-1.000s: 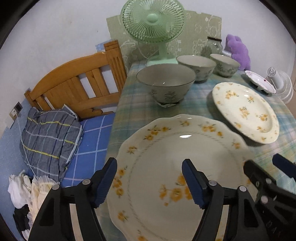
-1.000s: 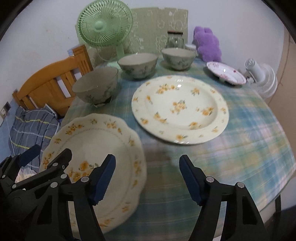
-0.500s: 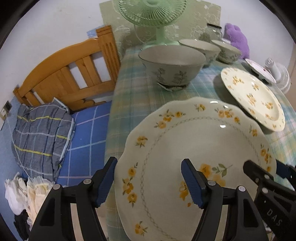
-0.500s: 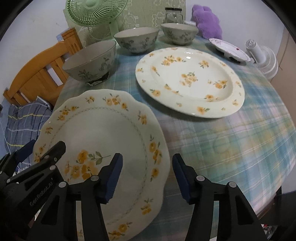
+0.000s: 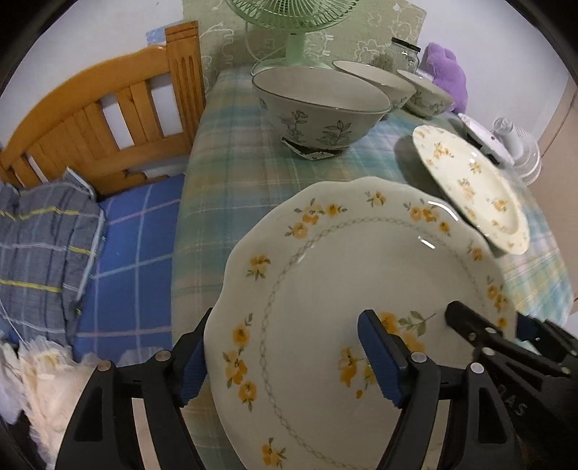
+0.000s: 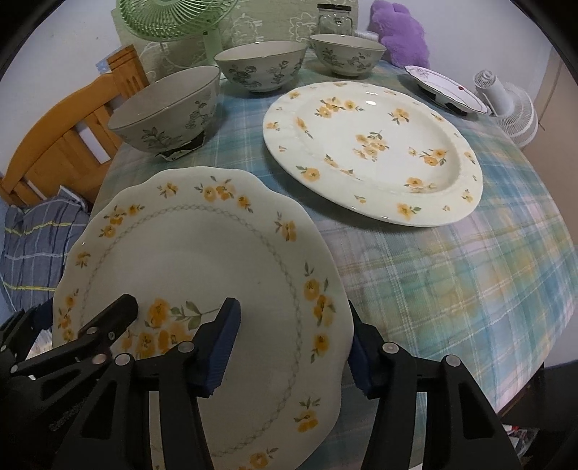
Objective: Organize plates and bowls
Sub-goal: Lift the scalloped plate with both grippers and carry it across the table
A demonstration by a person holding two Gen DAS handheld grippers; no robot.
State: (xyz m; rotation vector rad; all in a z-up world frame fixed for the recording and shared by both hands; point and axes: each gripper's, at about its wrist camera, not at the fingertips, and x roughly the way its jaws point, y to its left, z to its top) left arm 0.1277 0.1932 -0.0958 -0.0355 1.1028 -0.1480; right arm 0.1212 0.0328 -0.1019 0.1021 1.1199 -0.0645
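Observation:
A scalloped plate with yellow flowers (image 5: 361, 289) (image 6: 202, 260) lies at the near edge of the checked tablecloth. My left gripper (image 5: 285, 358) is open and straddles its left rim, one finger under the edge and one over the plate. My right gripper (image 6: 292, 347) is open and straddles its right rim the same way. A larger round flowered plate (image 6: 375, 152) (image 5: 469, 188) lies beyond it. Three grey floral bowls (image 6: 169, 112) (image 6: 263, 65) (image 6: 346, 54) stand in a row at the back, the nearest also in the left wrist view (image 5: 318, 108).
A green fan (image 5: 292, 21), a glass jar (image 6: 334, 20) and a purple plush toy (image 6: 401, 32) stand at the back of the table. A small white dish (image 6: 444, 88) and a white fan (image 6: 505, 105) are at the right. A wooden bed frame (image 5: 101, 119) with bedding is to the left.
Both grippers have moved forward and lower onto the scalloped plate, so each now has one finger over it and one outside its rim.

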